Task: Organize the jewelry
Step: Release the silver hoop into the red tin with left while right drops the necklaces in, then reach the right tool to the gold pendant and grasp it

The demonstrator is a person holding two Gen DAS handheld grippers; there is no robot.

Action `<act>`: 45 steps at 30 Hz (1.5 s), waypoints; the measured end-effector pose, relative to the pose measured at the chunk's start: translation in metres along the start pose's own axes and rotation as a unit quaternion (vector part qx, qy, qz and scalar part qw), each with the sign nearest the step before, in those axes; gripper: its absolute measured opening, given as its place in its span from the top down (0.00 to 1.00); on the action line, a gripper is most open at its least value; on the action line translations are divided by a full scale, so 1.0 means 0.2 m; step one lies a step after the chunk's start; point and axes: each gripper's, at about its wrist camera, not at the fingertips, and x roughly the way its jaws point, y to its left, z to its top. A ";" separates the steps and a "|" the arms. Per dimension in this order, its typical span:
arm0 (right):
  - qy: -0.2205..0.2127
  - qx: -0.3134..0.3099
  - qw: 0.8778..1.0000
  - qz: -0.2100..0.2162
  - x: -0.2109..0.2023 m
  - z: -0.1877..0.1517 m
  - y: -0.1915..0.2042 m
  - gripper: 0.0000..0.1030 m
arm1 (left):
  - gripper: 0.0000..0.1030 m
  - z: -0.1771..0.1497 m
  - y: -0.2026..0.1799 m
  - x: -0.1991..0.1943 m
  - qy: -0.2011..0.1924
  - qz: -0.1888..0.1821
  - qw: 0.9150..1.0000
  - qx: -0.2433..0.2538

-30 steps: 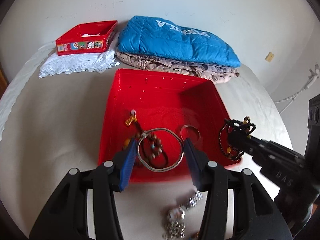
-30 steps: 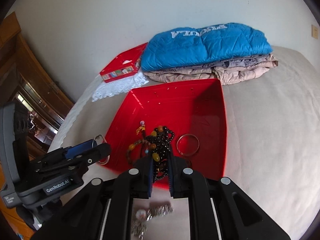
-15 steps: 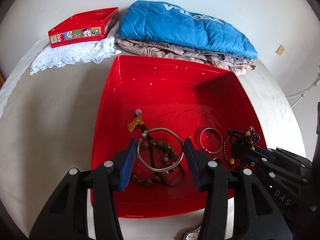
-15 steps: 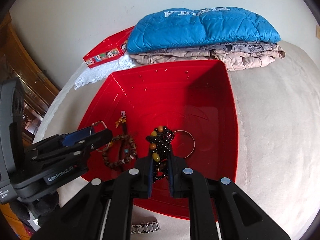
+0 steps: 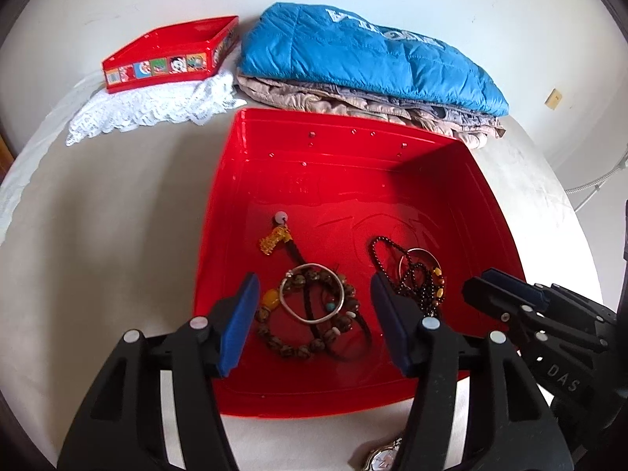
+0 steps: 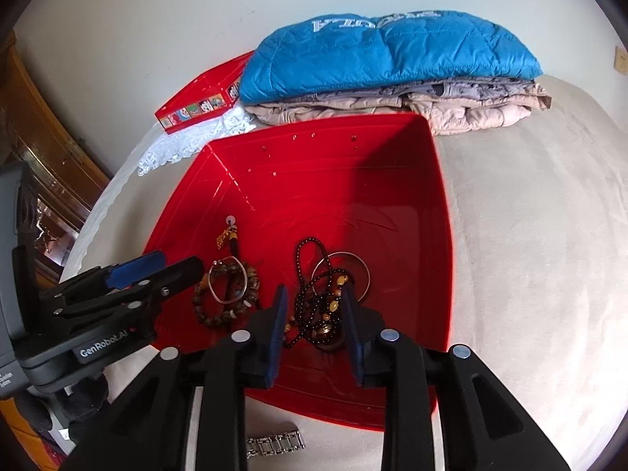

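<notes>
With both pieces delivered, we have just parted each claw over the red tray: the left claw straddles the freed silver bangle, the right claw the black bead necklace, both inside the tray.

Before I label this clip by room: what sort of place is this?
Probably a bedroom: folded quilted jackets stacked on a soft beige bed-like surface, a lace cloth, and a wooden cabinet beside it.

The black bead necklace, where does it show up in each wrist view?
Left wrist view: black bead necklace right of centre, in the red tray, over a thin ring.
Right wrist view: lower centre, in the tray.
Shared landmark: blue jacket behind the tray.
</notes>
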 end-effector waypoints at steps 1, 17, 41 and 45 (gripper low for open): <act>-0.002 0.000 1.000 0.001 -0.01 0.00 0.00 0.71 | 0.41 0.00 0.00 -0.02 -0.004 0.003 1.000 -0.001; -0.015 -0.003 1.000 0.000 -0.19 -0.11 0.06 0.54 | 0.16 -0.14 0.00 -0.40 -0.064 0.029 0.998 -0.001; 0.065 -0.042 0.997 0.021 -0.29 -0.94 0.16 0.08 | 0.09 -0.98 0.29 -0.47 -0.022 0.056 0.997 -0.040; 0.069 -0.040 0.996 0.032 -0.27 -0.96 0.18 0.08 | 0.08 -1.03 0.30 -0.50 -0.026 0.062 0.997 -0.043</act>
